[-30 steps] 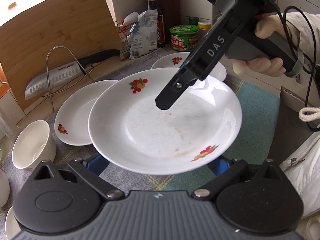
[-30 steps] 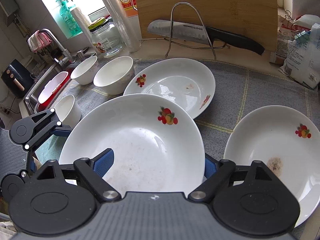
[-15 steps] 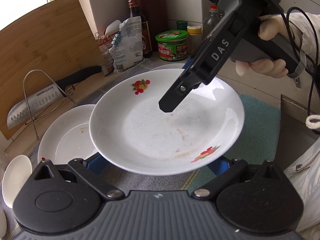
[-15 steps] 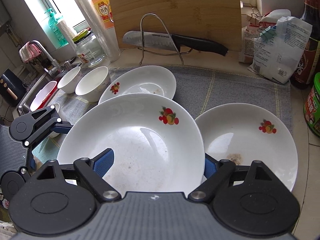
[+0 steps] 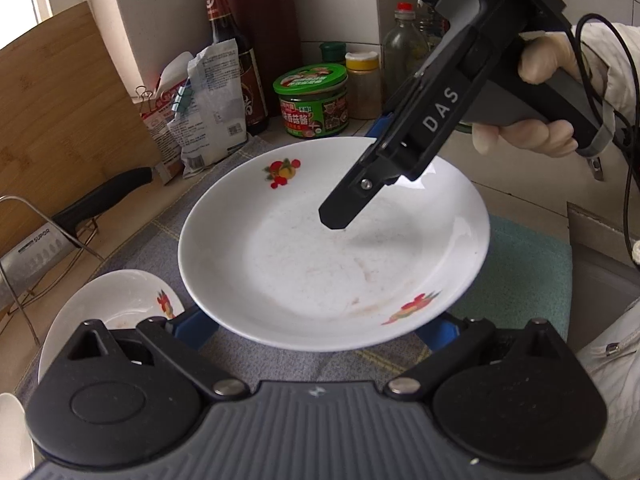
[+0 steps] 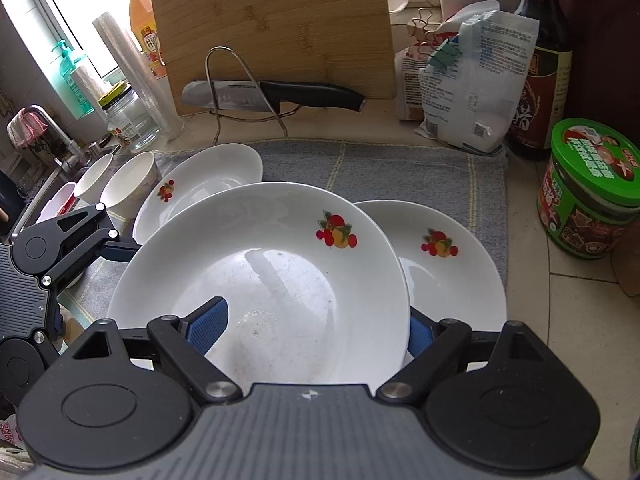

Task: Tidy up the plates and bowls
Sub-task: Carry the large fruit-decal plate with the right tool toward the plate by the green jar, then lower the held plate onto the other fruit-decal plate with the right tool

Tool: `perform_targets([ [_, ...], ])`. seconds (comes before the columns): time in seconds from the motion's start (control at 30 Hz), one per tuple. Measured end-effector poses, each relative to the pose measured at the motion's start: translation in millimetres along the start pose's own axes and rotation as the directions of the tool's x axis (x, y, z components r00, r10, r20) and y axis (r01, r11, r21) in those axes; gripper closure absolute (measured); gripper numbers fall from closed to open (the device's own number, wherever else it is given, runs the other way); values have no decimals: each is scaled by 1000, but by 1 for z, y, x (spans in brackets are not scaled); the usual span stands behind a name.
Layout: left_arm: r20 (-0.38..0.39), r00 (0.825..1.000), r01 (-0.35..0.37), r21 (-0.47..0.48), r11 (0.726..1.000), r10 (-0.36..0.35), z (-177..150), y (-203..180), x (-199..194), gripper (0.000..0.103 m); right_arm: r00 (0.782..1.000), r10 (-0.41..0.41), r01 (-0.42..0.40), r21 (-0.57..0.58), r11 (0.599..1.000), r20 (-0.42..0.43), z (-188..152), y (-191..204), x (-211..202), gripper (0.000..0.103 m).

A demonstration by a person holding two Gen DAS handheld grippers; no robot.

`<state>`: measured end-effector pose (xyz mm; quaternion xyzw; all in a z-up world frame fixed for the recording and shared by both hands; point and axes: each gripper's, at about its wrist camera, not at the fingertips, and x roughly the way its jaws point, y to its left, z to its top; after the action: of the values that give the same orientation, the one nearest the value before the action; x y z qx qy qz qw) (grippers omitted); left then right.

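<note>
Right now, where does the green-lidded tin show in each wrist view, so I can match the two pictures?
Left wrist view: the green-lidded tin stands upper centre, behind the carried plate.
Right wrist view: the same tin sits at the far right edge, beside the dark sauce bottle.
Shared landmark: the clipped white bag.

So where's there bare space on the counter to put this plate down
Free: the grey cloth behind the two resting plates, in front of the knife rack, and the teal mat right of the held plate. Crowded: the bowls on the sink side, and the green tin with bottles in the corner.
</note>
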<state>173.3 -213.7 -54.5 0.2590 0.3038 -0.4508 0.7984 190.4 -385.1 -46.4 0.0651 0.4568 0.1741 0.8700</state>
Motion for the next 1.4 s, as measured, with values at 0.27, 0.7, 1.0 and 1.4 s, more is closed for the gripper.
perform_targets([
  [0.27,-7,1000,19,8,1000,-19,14,-5,22,2,1000,-24,24,23,999,-5,-1,-26,1,10],
  [0.7,-53,998,28,-7,1000,-28,20,-3,41,2,999,-28,28,30,999,-26,-1,-41,11,10],
  [1.0,-73,996,55,-43,998,-58,22,0,46,2,999,-29,31,44,999,-42,-1,-46,19,10],
  [1.4,-129,988,71,-68,995,-80,18,4,56,2,999,-19,21,52,998,-40,-2,-48,20,10],
])
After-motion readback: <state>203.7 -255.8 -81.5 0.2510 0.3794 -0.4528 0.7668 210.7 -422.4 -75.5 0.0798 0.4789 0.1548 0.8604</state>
